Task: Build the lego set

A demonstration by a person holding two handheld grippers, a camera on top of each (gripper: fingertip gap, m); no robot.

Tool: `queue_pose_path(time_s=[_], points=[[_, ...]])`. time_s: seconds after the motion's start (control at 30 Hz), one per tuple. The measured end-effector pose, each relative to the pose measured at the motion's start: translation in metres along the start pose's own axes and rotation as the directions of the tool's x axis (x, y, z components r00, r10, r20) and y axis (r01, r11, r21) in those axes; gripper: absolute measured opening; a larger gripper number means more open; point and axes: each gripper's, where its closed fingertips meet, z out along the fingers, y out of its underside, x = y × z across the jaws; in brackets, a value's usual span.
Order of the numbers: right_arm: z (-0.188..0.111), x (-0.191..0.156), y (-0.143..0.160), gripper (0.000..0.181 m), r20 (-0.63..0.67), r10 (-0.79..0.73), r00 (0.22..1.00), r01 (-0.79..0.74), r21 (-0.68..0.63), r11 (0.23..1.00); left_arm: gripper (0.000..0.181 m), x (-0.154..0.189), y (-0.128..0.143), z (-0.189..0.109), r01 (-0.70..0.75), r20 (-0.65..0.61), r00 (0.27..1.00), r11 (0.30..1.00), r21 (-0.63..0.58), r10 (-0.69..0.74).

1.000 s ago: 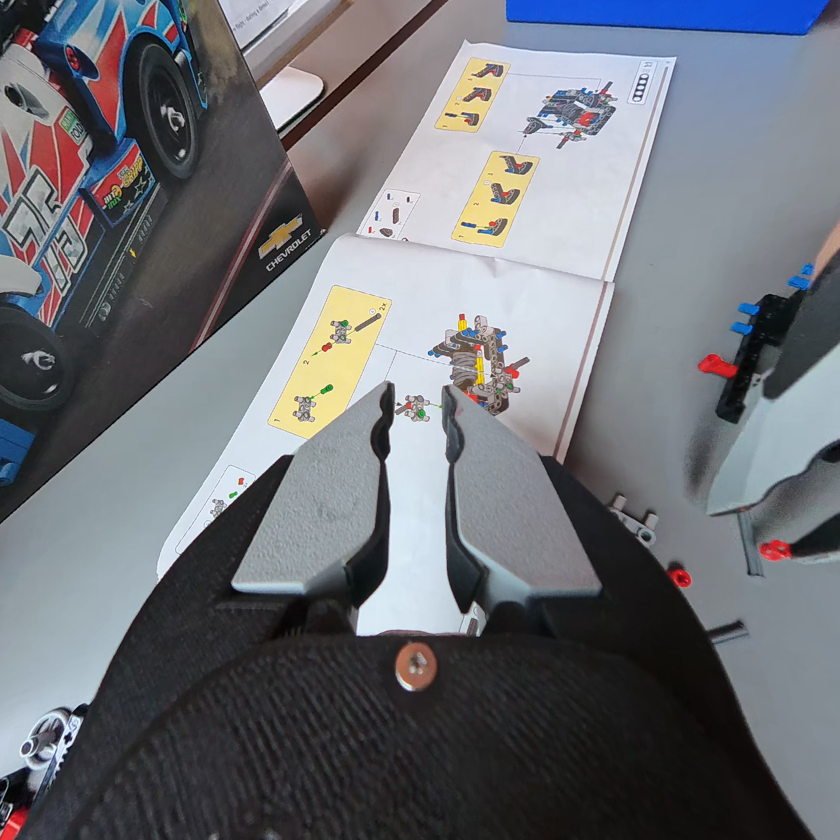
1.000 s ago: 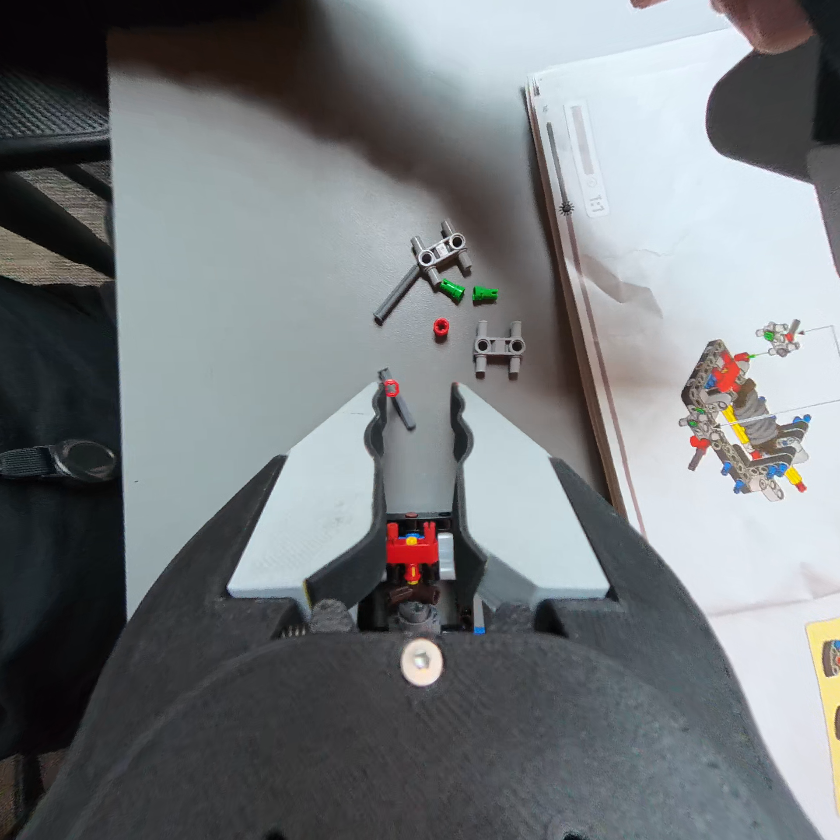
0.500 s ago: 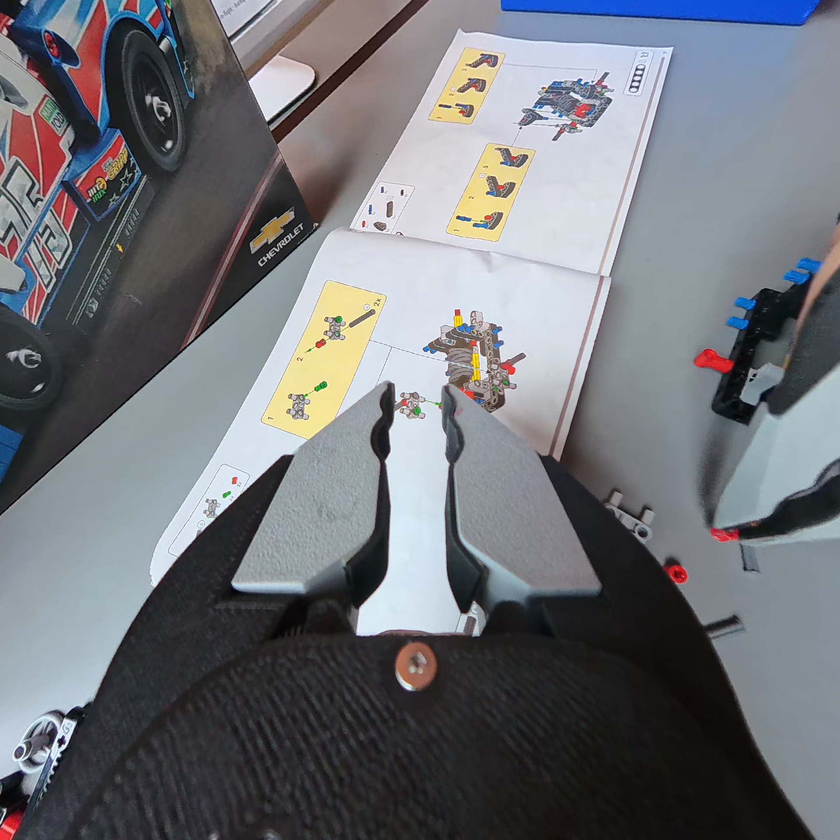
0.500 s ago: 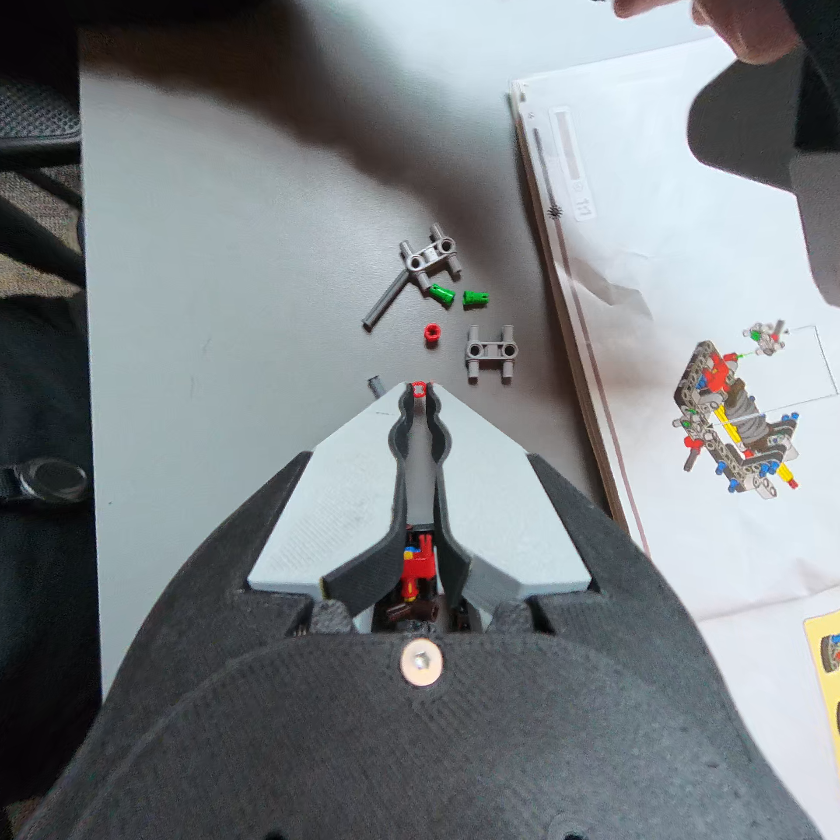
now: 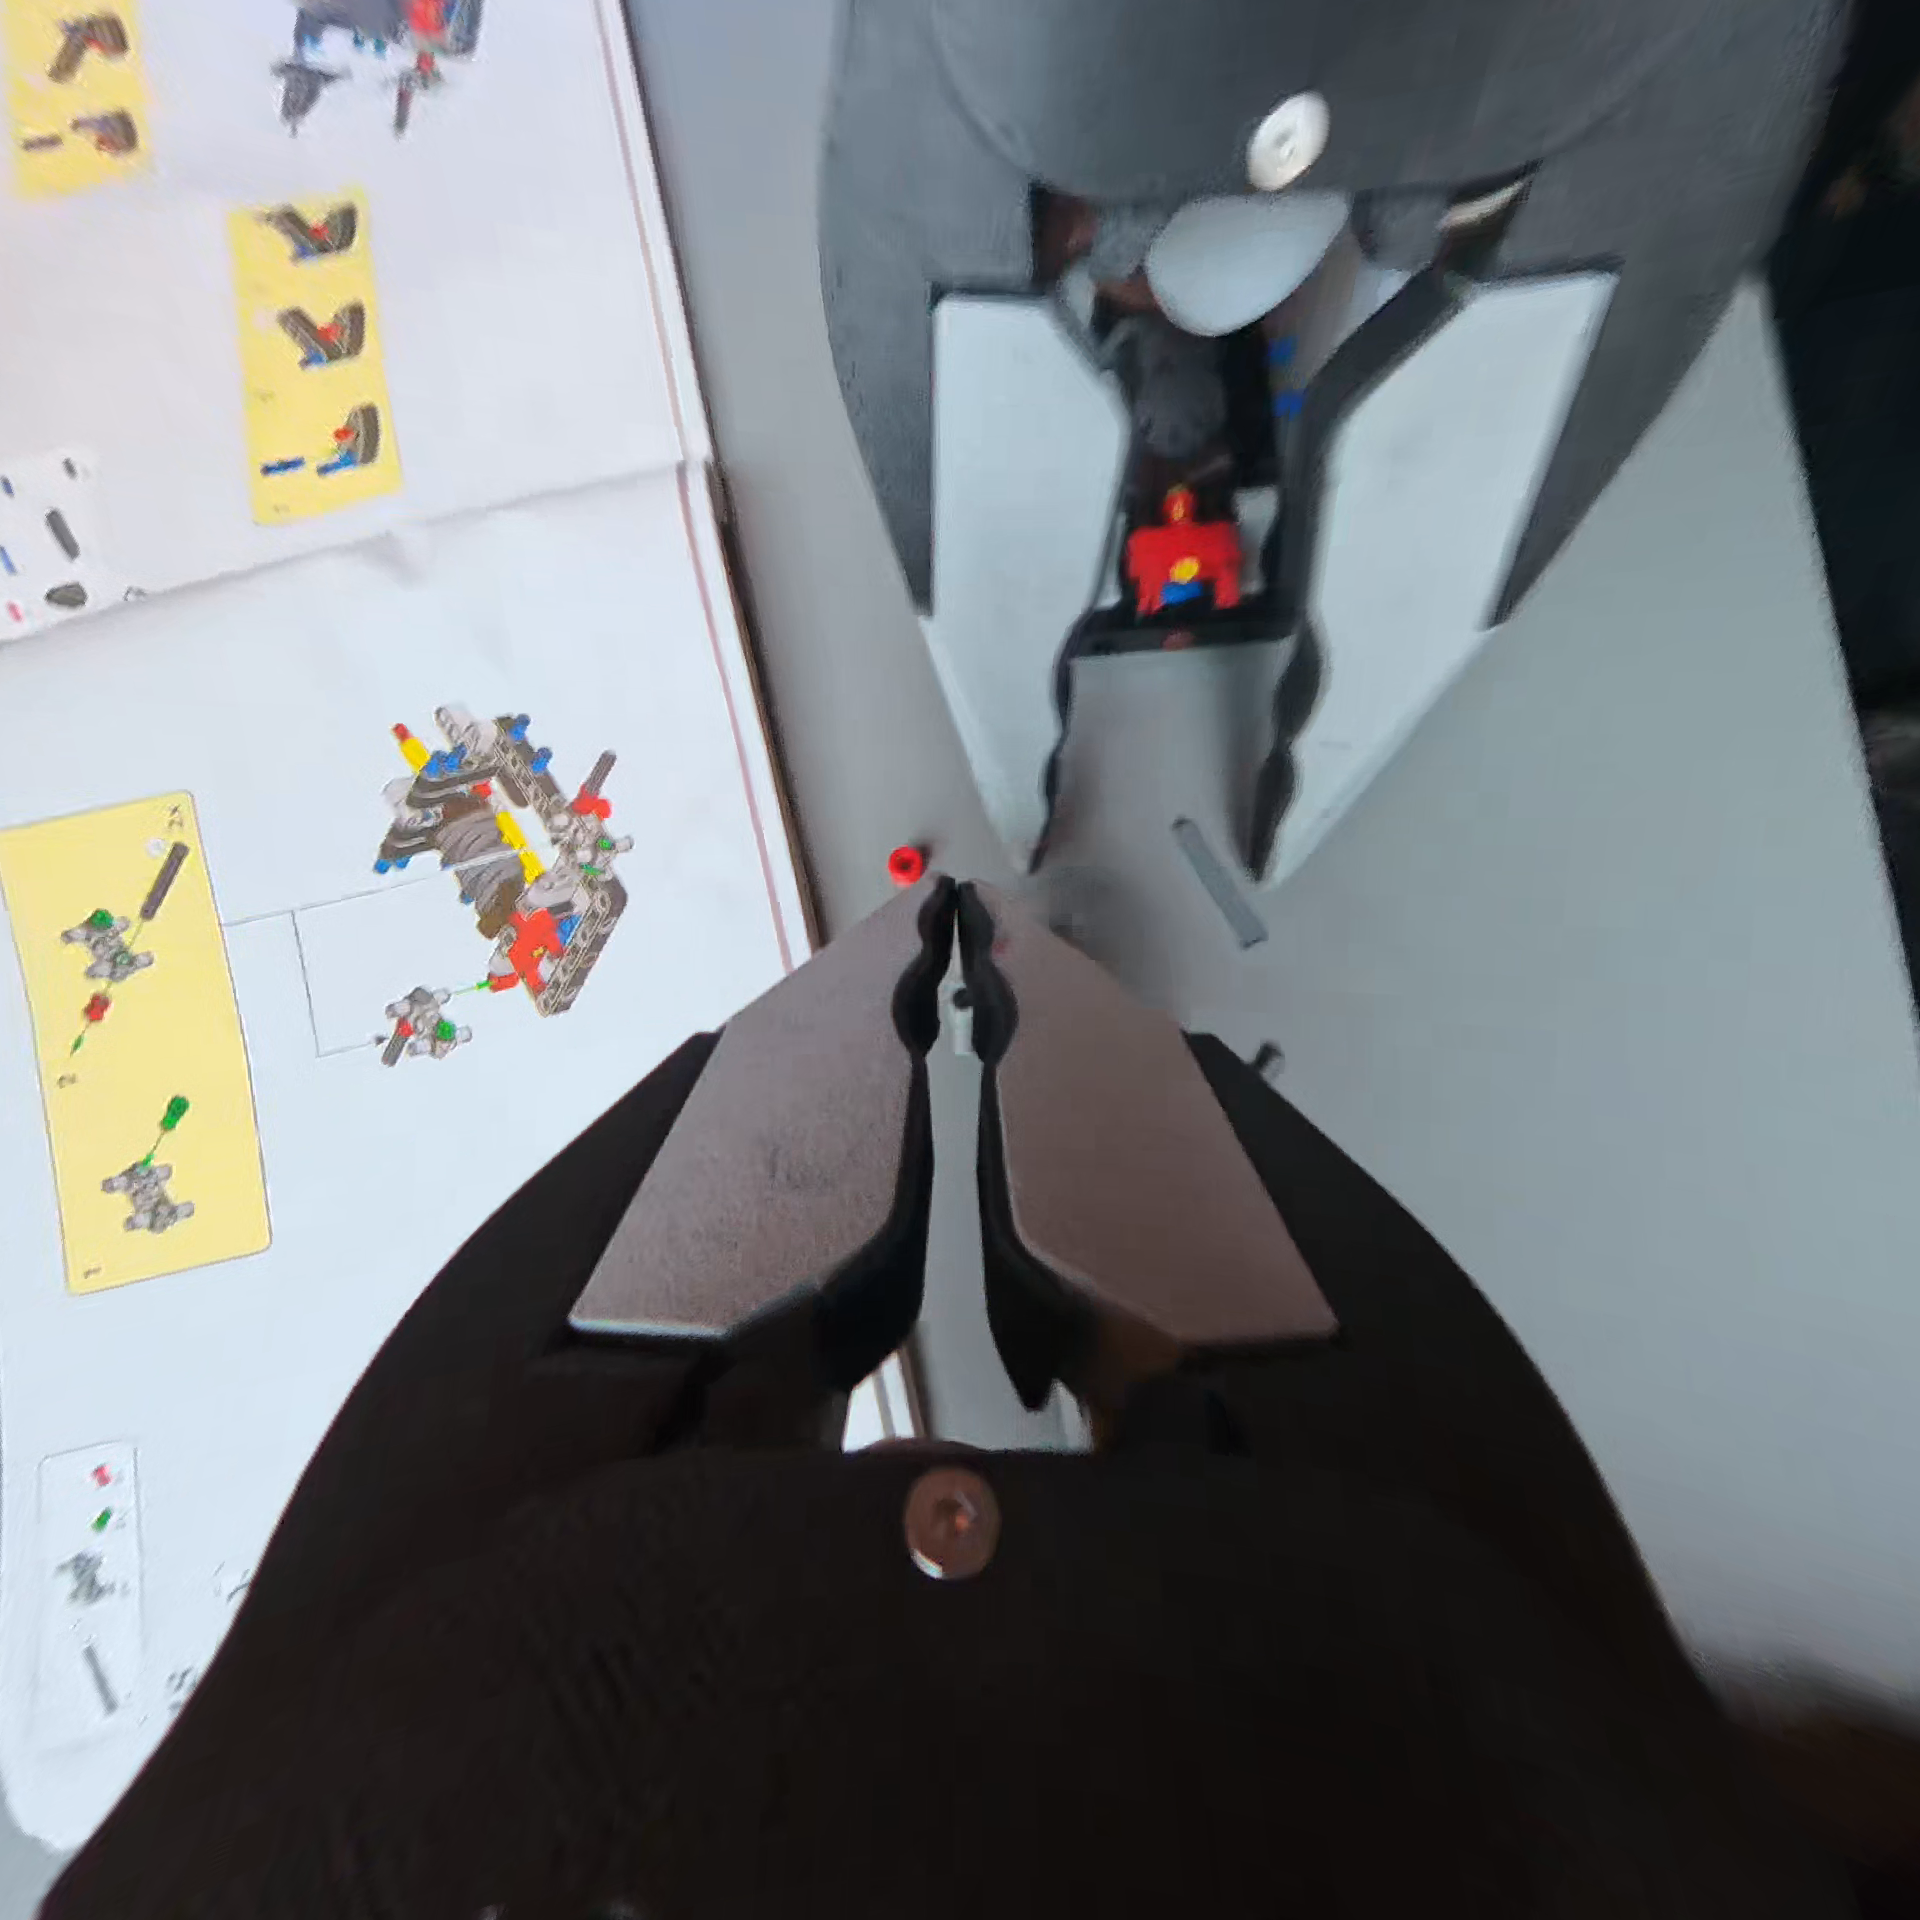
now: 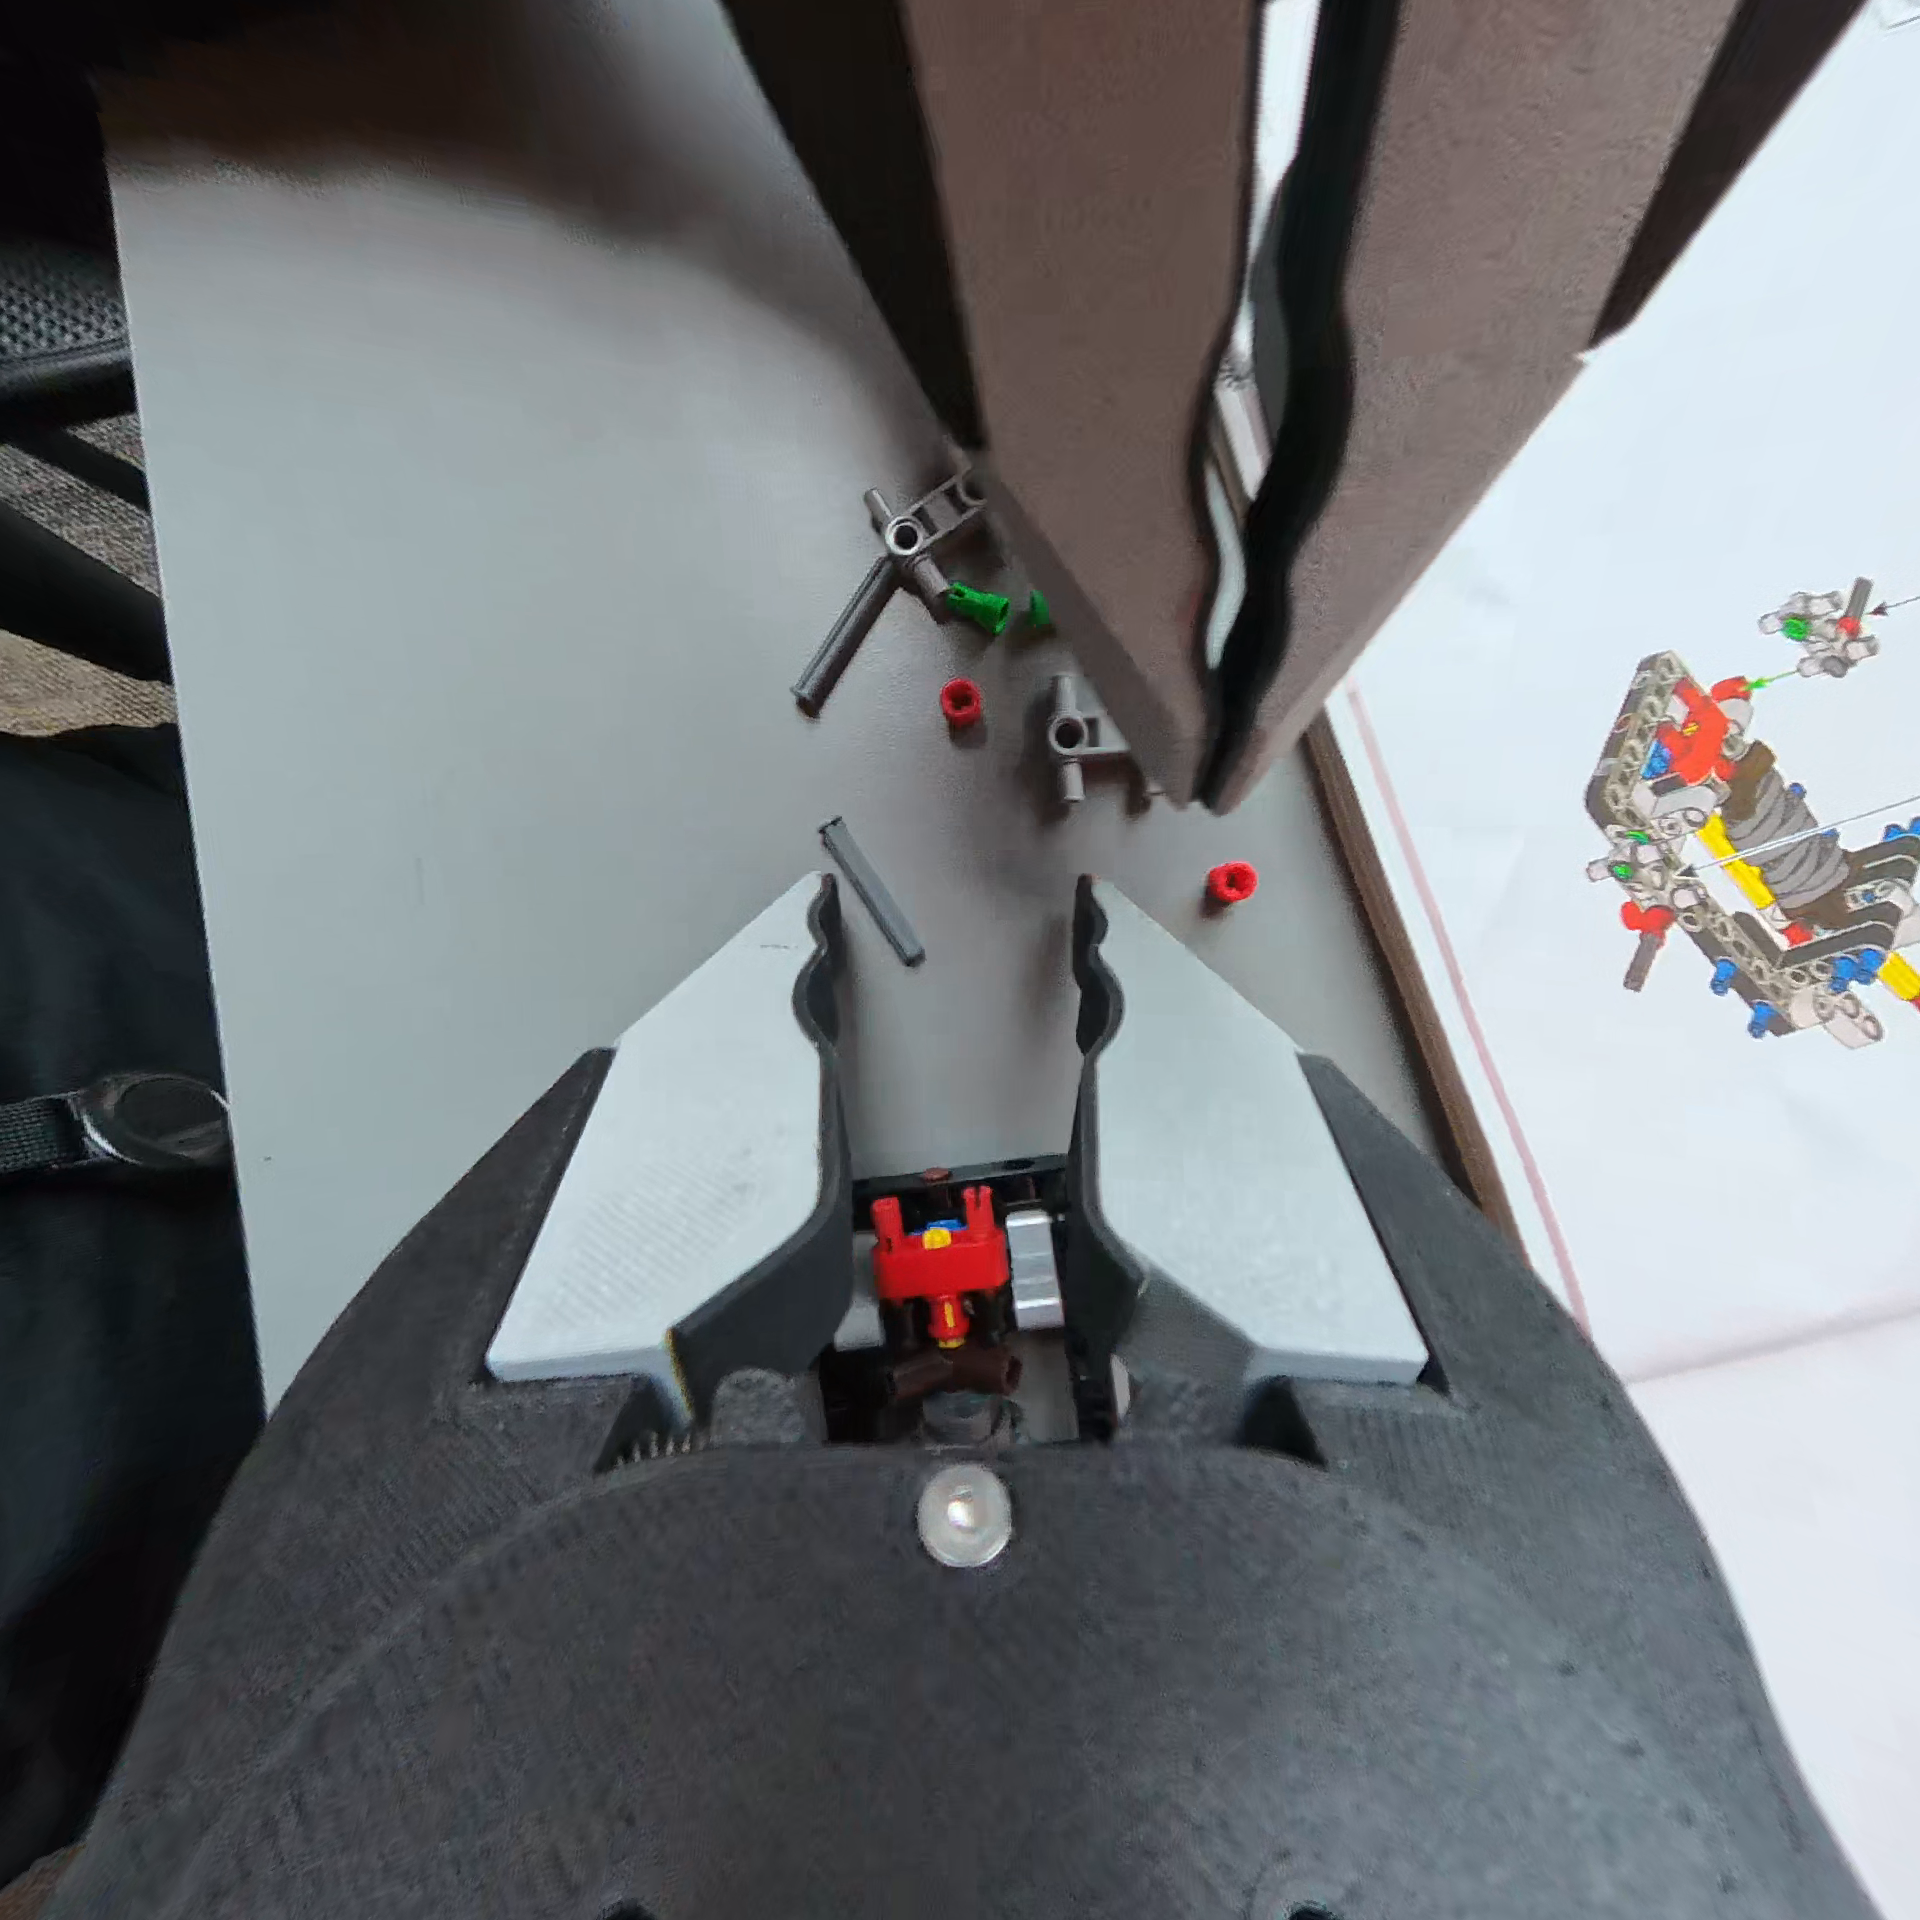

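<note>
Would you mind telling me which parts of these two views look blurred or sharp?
Left wrist view: motion-smeared throughout, worst on the right tongs ahead and the instruction booklet. Right wrist view: sharper, with the red bush and dark axle crisp; only the left tongs entering from above look soft.

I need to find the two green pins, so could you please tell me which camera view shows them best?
The right wrist view: the green pins lie sharp on the grey table by a grey connector, one partly hidden by the left hand-held gripper. The left wrist view shows none on the table.
</note>
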Motion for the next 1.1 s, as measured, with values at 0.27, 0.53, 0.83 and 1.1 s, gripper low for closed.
queue_pose_path(time_s=[0.27, 0.53, 0.83, 1.1], points=[[-0.019, 0.022, 0.001, 0.035, -0.058, 0.040, 0.998, -0.038, 0.047, 0.998, 0.000, -0.022, 0.006, -0.005, 0.103, 0.061, 0.993, 0.995, 0.008, -0.103], [-0.020, 0.068, 0.008, 0.000, -0.126, 0.036, 0.991, -0.039, -0.021, 0.999, 0.000, -0.045, 0.014, -0.009, 0.207, 0.140, 0.968, 0.978, 0.015, -0.207], [0.003, 0.054, 0.005, 0.000, -0.050, -0.028, 0.998, 0.026, -0.039, 0.999, 0.000, -0.067, 0.014, -0.031, 0.314, 0.198, 0.923, 0.943, 0.110, -0.330], [-0.028, 0.022, -0.013, 0.012, 0.196, 0.023, 0.980, -0.059, 0.181, 0.982, 0.001, -0.081, 0.013, -0.043, 0.399, 0.197, 0.879, 0.896, 0.195, -0.435]])
